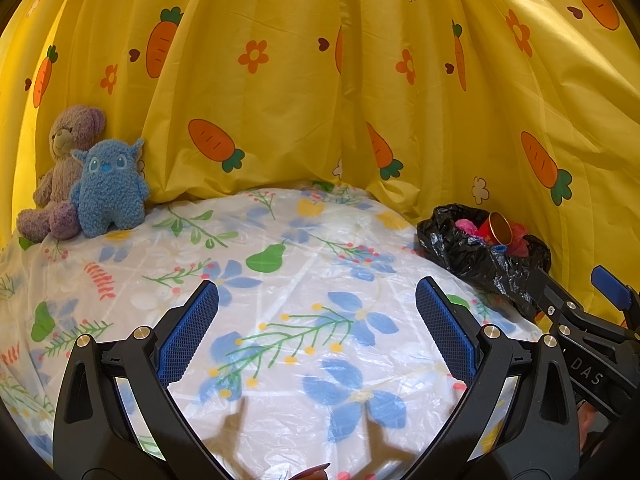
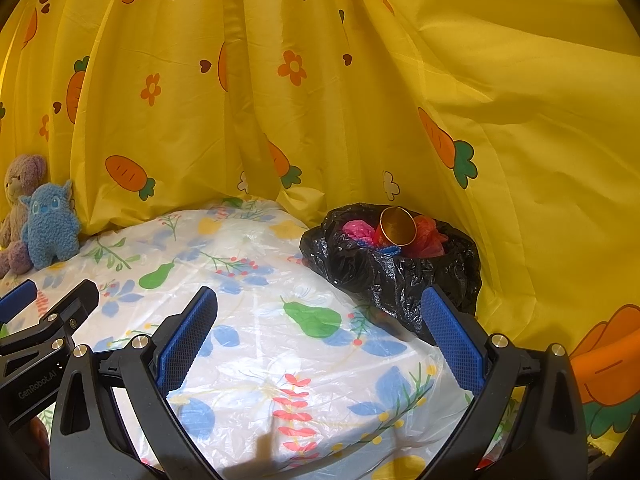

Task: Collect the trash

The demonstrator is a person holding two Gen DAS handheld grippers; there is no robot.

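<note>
A black trash bag sits open at the table's back right, against the curtain. Inside it lie a red cup with a gold inside on its side and crumpled pink and red scraps. My left gripper hangs open over the middle of the flowered table cover, with nothing between its blue pads. My right gripper is open too and empty, its right finger just in front of the bag. The right gripper also shows at the right edge of the left wrist view.
A purple teddy bear and a blue plush monster sit at the back left corner. A yellow carrot-print curtain closes off the back and right sides. The left gripper's fingers show at the left of the right wrist view.
</note>
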